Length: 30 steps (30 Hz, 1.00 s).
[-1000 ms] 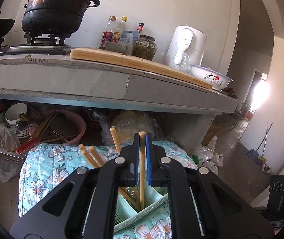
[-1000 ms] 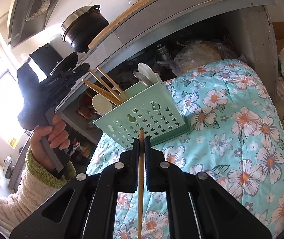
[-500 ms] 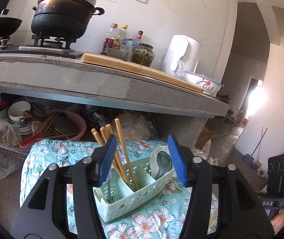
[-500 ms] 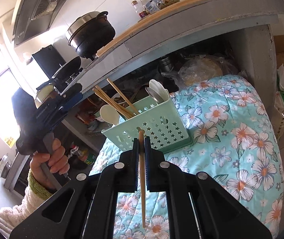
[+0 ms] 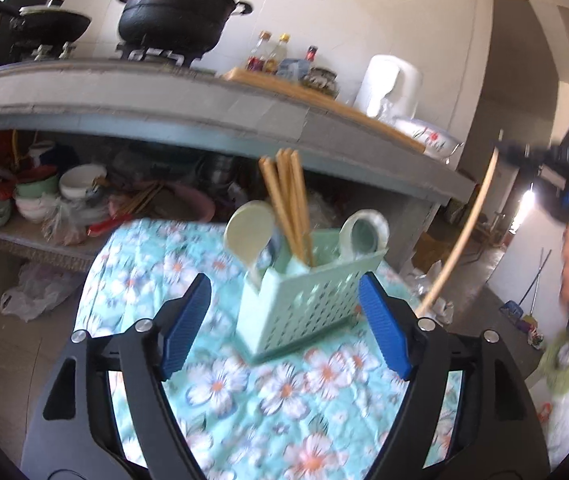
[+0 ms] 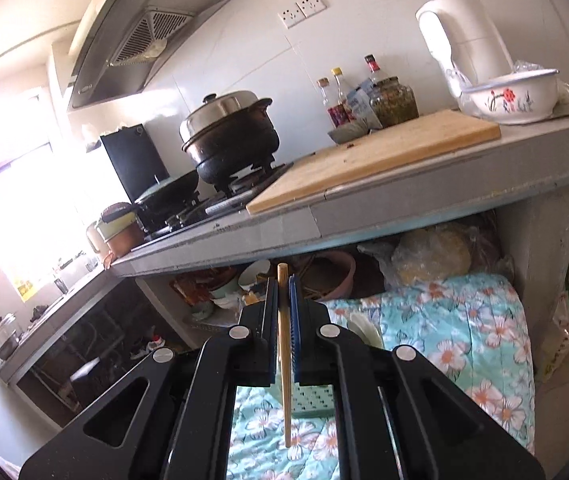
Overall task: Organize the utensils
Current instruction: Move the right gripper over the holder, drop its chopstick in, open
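Left gripper (image 5: 284,316) back, chopstick (image 6: 283,344) raised

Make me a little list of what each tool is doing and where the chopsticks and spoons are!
left tool: open, empty, facing the caddy
right tool: shut on one chopstick
utensil caddy: mint green, standing on the floral cloth
in caddy: wooden chopsticks, pale spoon, more spoons

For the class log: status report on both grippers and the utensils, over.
Left gripper open, empty, facing the green caddy. Right gripper shut on one chopstick, above the floral cloth. Three chopsticks and spoons already in caddy. Nothing blocking.
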Motion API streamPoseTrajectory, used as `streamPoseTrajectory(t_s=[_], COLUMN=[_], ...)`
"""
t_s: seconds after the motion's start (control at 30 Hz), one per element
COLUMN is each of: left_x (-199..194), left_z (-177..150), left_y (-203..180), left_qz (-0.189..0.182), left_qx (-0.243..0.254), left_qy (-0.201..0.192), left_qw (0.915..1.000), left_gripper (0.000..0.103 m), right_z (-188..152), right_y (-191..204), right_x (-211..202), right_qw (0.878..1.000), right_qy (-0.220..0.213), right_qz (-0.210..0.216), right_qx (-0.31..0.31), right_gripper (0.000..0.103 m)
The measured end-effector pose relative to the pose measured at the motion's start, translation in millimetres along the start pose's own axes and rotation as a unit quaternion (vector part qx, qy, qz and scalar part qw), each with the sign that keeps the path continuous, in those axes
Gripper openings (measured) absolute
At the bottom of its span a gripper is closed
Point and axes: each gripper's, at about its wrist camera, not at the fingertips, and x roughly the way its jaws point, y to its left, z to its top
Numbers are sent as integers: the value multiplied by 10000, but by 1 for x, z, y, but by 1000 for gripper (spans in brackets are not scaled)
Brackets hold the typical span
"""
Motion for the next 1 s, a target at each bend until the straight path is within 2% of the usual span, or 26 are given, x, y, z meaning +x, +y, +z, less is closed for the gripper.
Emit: streamPoseTrajectory(t_s=[0.1, 0.2, 0.37, 0.7, 0.87, 1.0], left_x=[3, 2, -1, 1, 6, 8], left_z=[-23, -39, -52, -51, -52, -53], left_y=[8, 12, 19, 12, 9, 6], left_qz=[133, 174, 230, 329, 306, 314], left_qx=[-128, -191, -312, 1, 20, 48], left_qy=[323, 456, 469, 427, 447, 488], left_qw=[9993, 9986, 9981, 9985, 9985, 9983], left_gripper=[74, 75, 78, 83, 84, 84], right_z=[27, 46, 59, 34, 18, -1], right_y=[-2, -4, -4, -17, -8, 5], right_x=[6, 18, 47, 97, 112, 129], right_qw=[9997, 9992, 9991, 9971, 9946, 9898], right_qy=[-199, -301, -402, -86, 125, 526], right_qz=[94, 164, -142, -705, -754, -726], right_qx=[87, 192, 59, -288, -701, -1108], right_gripper=[6, 6, 6, 6, 6, 6])
